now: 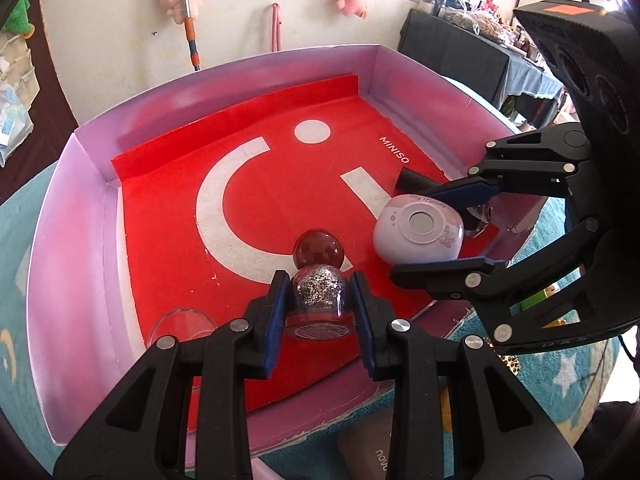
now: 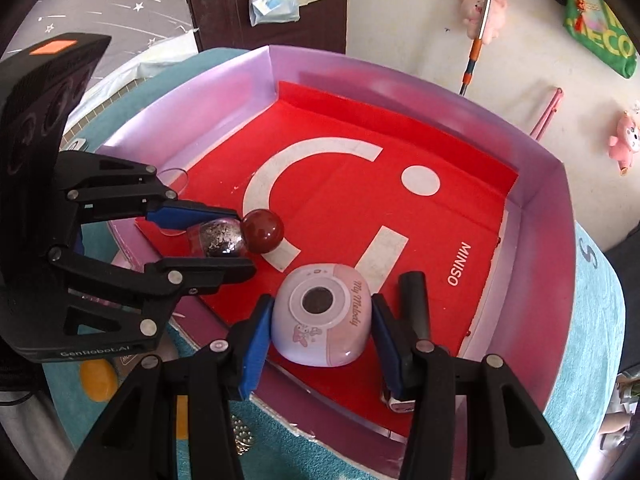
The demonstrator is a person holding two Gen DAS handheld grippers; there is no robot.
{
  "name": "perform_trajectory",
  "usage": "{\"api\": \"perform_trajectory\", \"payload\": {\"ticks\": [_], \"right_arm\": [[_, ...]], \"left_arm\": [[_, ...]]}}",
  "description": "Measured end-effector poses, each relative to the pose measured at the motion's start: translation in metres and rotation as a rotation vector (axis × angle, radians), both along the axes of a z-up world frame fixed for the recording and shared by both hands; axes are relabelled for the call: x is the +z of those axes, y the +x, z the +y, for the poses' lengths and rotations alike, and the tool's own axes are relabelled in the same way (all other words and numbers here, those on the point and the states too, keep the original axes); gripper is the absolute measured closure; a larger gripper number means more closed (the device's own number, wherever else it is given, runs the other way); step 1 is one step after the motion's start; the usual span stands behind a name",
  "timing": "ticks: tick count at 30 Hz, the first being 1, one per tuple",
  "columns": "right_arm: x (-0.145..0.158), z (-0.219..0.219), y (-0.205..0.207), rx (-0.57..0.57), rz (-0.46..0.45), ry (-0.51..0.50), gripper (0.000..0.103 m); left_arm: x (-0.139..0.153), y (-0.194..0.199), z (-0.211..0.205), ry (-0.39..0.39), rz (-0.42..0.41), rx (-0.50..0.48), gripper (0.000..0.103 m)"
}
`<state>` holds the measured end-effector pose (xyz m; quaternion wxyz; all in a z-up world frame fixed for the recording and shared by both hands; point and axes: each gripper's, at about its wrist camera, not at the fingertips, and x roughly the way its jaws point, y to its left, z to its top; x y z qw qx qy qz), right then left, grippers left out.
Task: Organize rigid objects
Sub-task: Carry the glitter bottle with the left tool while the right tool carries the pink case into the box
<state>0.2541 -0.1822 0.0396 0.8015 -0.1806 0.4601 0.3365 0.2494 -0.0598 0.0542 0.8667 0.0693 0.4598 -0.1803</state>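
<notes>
Glittery bottle (image 1: 318,300) lying cap-forward, clenched in left hand-held gripper (image 1: 319,307), right hand-held gripper (image 2: 320,328) grasping pink case (image 2: 320,314) crosswise

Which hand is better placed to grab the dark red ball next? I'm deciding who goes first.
Neither is free, but the left gripper, shut on the glitter jar, sits right behind the red ball. The right gripper holds the pink case, farther away.
</notes>
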Motion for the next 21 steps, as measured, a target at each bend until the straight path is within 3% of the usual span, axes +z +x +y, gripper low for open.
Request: {"api": "perform_trajectory", "payload": {"ticks": [10,21], "right_arm": [[-0.007,0.009,0.005,0.060,-0.037,-0.111,0.052],[-0.005,0.015,0.006,0.179,-0.068,-0.086,0.052]], "left_arm": [[-0.001,0.002,-0.001,0.009,0.006,-0.007,0.074],[-0.002,0.005,-0.002,0.008,0.009,-0.014,0.074]]}}
